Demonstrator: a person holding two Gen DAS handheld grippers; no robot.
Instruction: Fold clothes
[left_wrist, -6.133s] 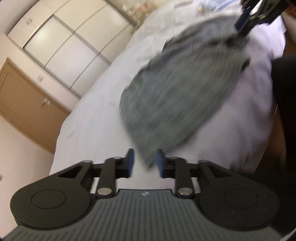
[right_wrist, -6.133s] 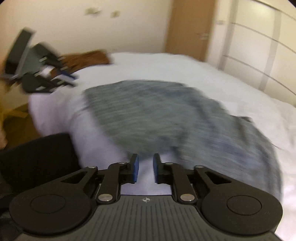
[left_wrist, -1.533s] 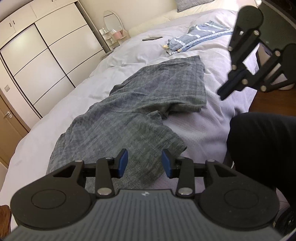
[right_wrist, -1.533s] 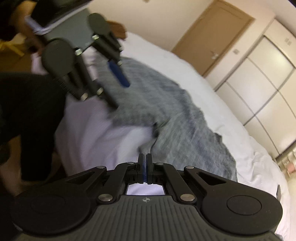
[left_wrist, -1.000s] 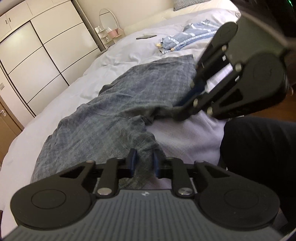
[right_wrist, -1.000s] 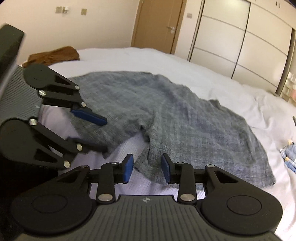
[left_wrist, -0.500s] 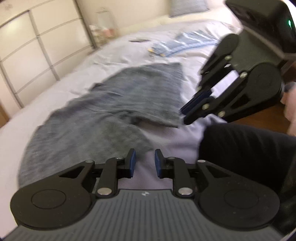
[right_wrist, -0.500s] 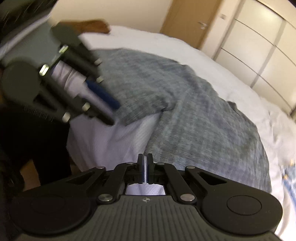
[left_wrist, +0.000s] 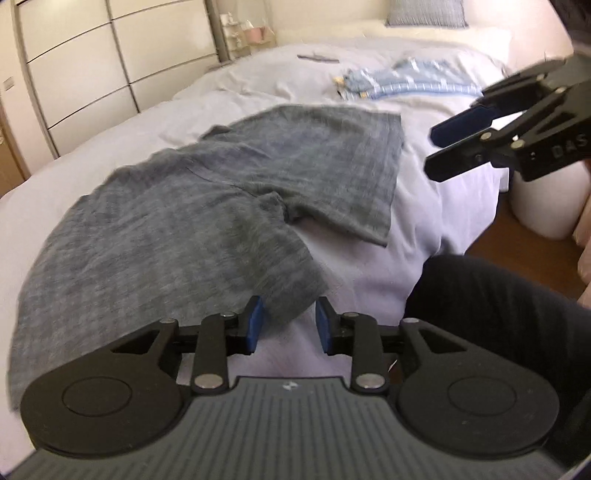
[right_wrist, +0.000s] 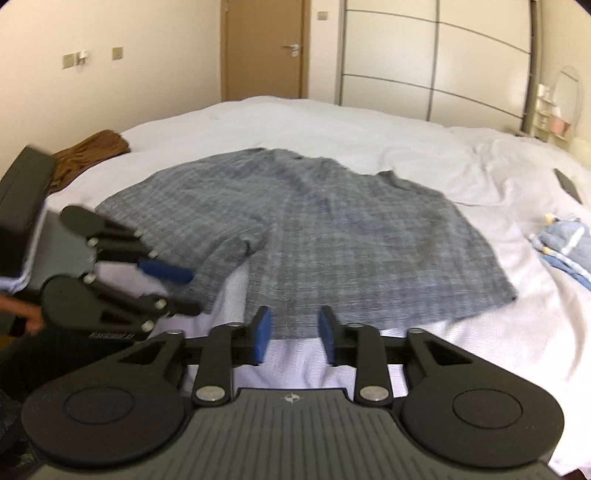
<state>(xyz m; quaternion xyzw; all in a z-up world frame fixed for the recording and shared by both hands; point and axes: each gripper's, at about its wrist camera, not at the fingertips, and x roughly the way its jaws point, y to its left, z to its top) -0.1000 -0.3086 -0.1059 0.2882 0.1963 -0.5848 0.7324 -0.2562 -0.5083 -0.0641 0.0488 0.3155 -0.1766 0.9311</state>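
Observation:
A pair of grey checked shorts lies spread flat on the white bed, its two legs toward me; it also shows in the right wrist view. My left gripper is open, its blue pads on either side of the hem corner of the near leg. My right gripper is open and empty just short of the other leg's hem. The right gripper also shows in the left wrist view, hovering over the bed edge. The left gripper shows in the right wrist view.
A folded blue striped garment and a dark phone lie further up the bed. A brown garment sits at the bed's far left corner. White wardrobe doors and a wooden door stand behind. My dark-trousered leg is beside the bed.
Both grippers have opened: the right was shut half a second ago and the left nearly shut. Both have dropped to the near hems of the shorts. The shorts lie as before.

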